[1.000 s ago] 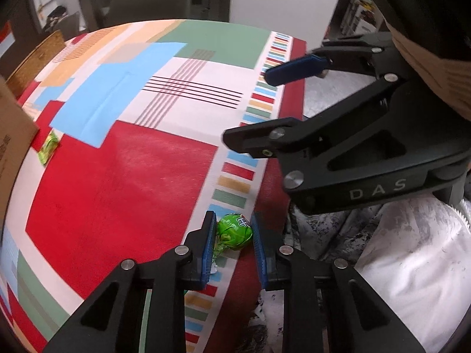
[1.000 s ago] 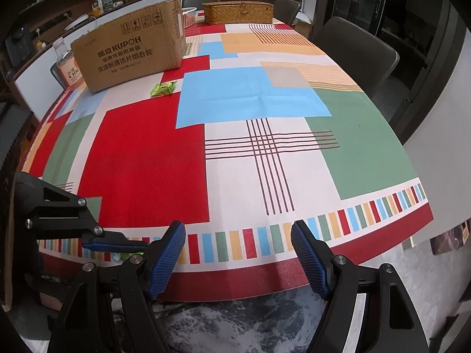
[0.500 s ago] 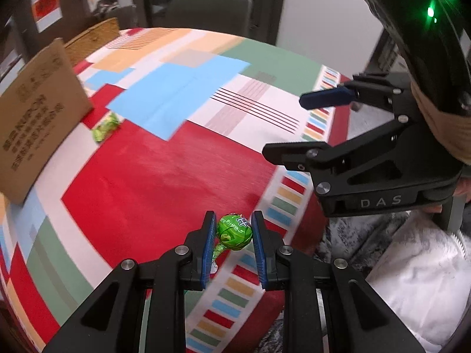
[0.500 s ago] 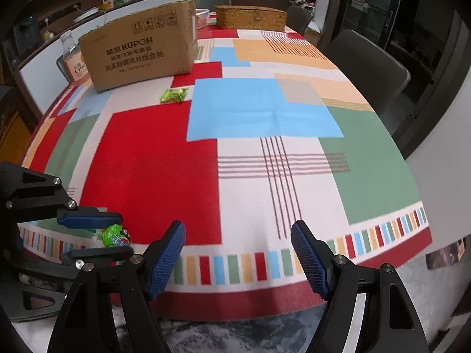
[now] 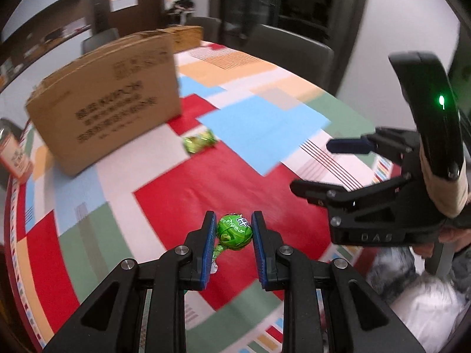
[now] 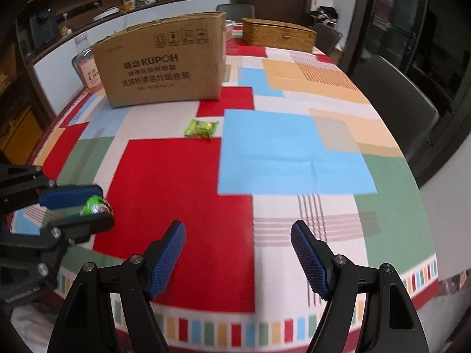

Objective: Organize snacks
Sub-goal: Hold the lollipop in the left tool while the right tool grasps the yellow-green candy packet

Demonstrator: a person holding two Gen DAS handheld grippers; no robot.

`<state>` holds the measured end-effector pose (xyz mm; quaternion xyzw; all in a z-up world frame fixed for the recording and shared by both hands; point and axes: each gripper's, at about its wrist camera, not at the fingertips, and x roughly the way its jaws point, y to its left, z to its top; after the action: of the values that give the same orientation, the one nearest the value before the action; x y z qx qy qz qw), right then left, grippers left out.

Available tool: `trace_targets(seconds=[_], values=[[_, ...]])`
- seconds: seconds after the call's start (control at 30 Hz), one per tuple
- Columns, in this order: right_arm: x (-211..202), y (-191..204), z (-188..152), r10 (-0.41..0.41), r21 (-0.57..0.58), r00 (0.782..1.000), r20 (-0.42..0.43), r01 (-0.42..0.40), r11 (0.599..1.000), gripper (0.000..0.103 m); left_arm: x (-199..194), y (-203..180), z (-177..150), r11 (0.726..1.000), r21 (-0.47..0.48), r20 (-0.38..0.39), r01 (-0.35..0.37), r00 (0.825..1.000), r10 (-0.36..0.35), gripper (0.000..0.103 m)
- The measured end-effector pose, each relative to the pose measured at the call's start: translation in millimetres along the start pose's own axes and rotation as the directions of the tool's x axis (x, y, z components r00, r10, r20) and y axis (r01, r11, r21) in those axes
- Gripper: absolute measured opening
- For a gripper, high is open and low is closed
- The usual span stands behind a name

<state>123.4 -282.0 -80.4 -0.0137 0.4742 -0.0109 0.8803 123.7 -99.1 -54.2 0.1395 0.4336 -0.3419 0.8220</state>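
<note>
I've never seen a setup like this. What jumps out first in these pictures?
Probably the bright green lollipop pinched between the blue pads of the left gripper, held above the colourful patchwork tablecloth. Next, the big cardboard box standing at the far side of the table, with a green snack packet lying on the cloth in front of it. The right gripper hangs open and holds nothing.
</note>
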Motion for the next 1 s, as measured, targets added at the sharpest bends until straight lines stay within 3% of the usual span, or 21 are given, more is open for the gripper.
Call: trace_targets(seconds=[0.3,0.67,1.0], values=[[31,18,41,0.009,-0.151,1.000,0.008,-0.008,0.988,0.075,11,39,9,0.981,-0.153,0.002,-0.120,0.993,0.121,0.025],[69,37,85,0.023,-0.351,1.000,-0.016,-0.027,0.936,0.075,38,70,21,0.946,-0.276,-0.042,-0.167,0.986,0.162,0.025],[110,40,98,0.003,-0.414,0.997,-0.072,-0.033,0.910,0.074,61,83,28,0.936,-0.303,-0.079,-0.181,0.983,0.164,0.025]])
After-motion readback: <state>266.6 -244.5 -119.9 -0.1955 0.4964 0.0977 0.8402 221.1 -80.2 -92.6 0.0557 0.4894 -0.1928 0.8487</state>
